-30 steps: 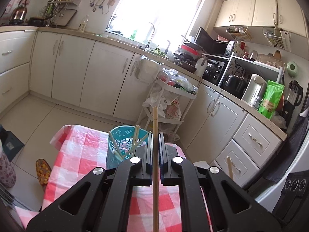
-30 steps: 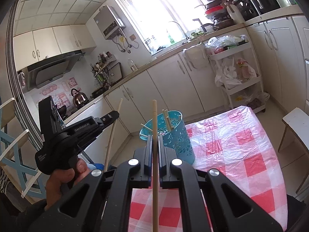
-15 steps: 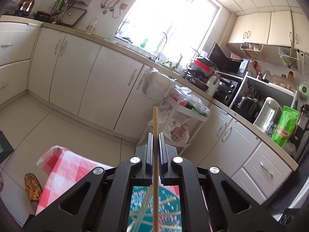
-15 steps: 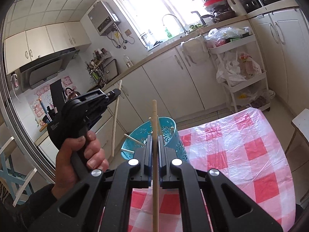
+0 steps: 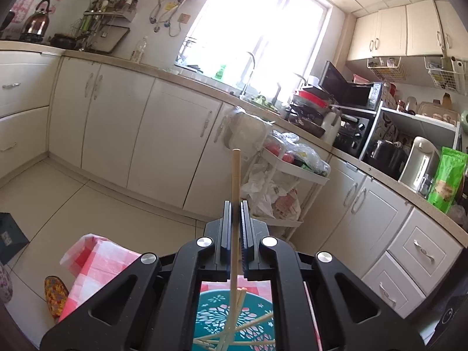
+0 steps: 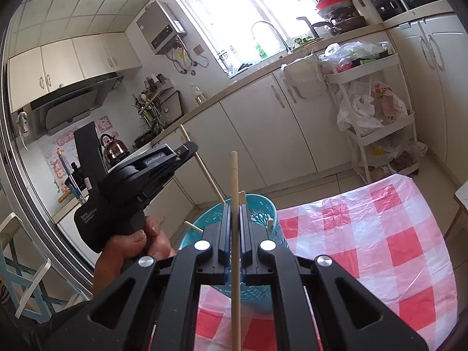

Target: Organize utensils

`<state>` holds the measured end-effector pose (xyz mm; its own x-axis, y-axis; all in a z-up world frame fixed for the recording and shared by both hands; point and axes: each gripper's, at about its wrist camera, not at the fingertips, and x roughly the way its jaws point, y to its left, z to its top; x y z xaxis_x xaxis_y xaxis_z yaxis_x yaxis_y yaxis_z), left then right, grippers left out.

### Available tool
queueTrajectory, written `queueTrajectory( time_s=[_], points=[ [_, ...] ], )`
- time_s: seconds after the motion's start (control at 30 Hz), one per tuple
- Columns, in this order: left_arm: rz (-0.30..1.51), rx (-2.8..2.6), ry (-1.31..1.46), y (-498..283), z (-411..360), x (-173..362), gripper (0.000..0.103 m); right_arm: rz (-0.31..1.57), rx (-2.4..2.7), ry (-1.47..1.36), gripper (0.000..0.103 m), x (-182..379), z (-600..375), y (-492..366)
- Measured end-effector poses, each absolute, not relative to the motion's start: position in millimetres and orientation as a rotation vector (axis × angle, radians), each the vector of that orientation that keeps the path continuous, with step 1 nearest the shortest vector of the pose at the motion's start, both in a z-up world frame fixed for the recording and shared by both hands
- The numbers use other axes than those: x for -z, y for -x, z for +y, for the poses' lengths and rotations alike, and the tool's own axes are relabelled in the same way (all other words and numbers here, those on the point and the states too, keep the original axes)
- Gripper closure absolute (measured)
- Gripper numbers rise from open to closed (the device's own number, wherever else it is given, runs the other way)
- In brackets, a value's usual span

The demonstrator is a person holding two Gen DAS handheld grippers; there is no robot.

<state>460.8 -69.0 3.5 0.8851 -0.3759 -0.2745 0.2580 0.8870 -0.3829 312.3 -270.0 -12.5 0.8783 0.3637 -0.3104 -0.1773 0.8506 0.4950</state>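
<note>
Clamped on a chopstick (image 5: 235,181) whose lower end dips into the teal holder (image 5: 234,321), the left gripper (image 5: 235,219) risks snagging the crossed sticks inside, while the right gripper (image 6: 233,222), pinching a second chopstick (image 6: 234,175) nearby, could collide.

Chopsticks and the teal holder

We see one wooden chopstick (image 5: 235,181) with its lower end inside the teal perforated holder (image 5: 210,318), among other sticks leaning there; a second chopstick (image 6: 235,204) stands upright before the holder (image 6: 263,207).
</note>
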Motion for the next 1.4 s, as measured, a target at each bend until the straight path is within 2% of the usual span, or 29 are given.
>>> queueTrajectory(
  time_s=[0.17, 0.33, 0.4, 0.47, 0.57, 0.73, 0.87, 1.23, 1.4],
  points=[
    [0.400, 0.360, 0.290, -452, -74, 0, 0.098, 0.397, -0.293, -0.465, 0.097, 4, -267, -312],
    [0.547, 0.368, 0.184, -447, -76, 9, 0.097, 0.358, -0.292, -0.477, 0.097, -11, -262, -319],
    [0.591, 0.364, 0.145, -444, -75, 12, 0.091, 0.332, -0.289, -0.487, 0.097, -20, -258, -324],
    [0.589, 0.353, 0.136, -437, -67, 10, 0.071, 0.307, -0.283, -0.501, 0.097, -28, -253, -334],
    [0.561, 0.331, 0.182, -421, -44, 5, 0.055, 0.271, -0.255, -0.517, 0.097, -37, -244, -353],
    [0.536, 0.296, 0.210, -399, -13, 10, 0.049, 0.221, -0.144, -0.493, 0.097, -41, -230, -385],
    [0.529, 0.239, 0.158, -384, -3, 20, 0.044, 0.270, -0.057, -0.408, 0.097, -27, -216, -405],
    [0.528, 0.163, 0.087, -344, 6, 24, 0.032, 0.353, -0.031, -0.177, 0.097, 18, -186, -383],
    [0.521, 0.161, 0.074, -320, 7, 11, 0.027, 0.393, -0.049, -0.151, 0.097, 19, -190, -362]
  ],
)
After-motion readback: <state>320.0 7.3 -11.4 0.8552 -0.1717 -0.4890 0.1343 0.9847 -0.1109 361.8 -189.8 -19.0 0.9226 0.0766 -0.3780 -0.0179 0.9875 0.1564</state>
